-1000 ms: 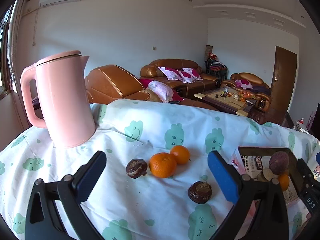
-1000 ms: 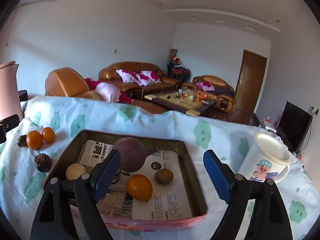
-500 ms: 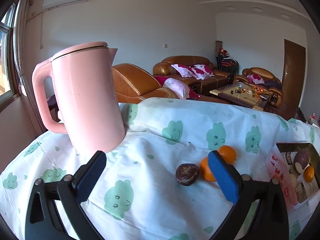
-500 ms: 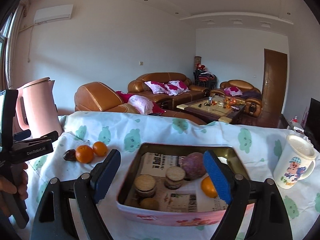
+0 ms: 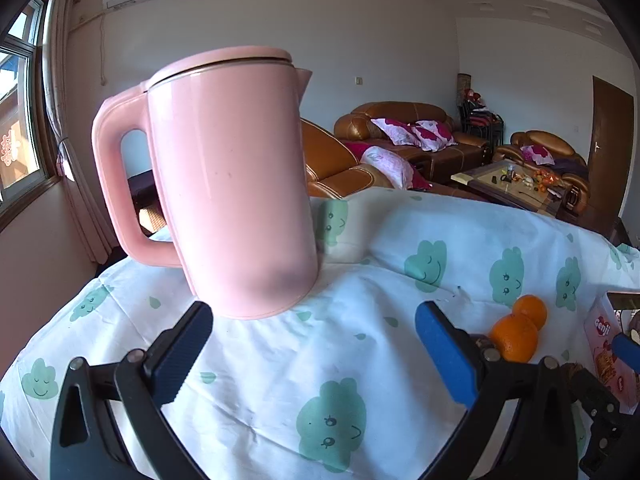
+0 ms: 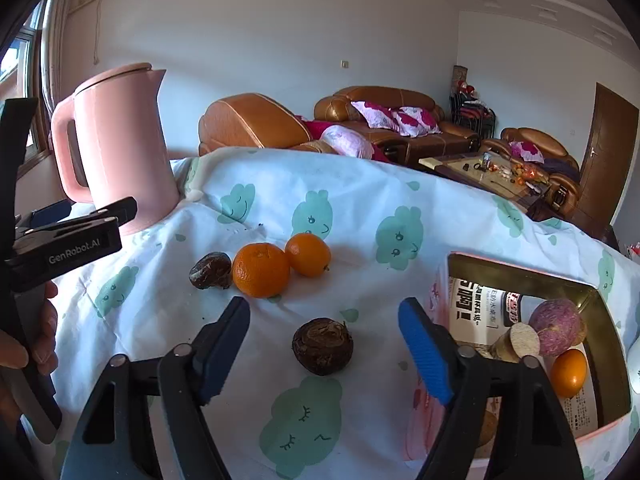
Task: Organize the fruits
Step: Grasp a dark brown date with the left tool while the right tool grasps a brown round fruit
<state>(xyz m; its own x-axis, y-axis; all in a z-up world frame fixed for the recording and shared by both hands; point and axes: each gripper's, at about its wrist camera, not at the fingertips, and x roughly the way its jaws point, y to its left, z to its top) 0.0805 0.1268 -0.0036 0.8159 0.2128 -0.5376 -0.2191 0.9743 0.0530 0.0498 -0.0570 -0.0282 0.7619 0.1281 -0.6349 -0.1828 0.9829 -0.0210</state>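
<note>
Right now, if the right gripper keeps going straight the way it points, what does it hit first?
Most likely the dark brown wrinkled round fruit, which lies on the cloud-print tablecloth directly between the open right gripper's blue pads. Depth is uncertain; the two oranges lie farther back, left.

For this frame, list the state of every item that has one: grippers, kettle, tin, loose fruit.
Left gripper: open, empty.
Right gripper: open, empty, around the dark brown round fruit.
Pink electric kettle: upright, lid closed.
Rectangular metal tin: open, holding produce.
Two orange tangerines: loose on cloth, touching.
</note>
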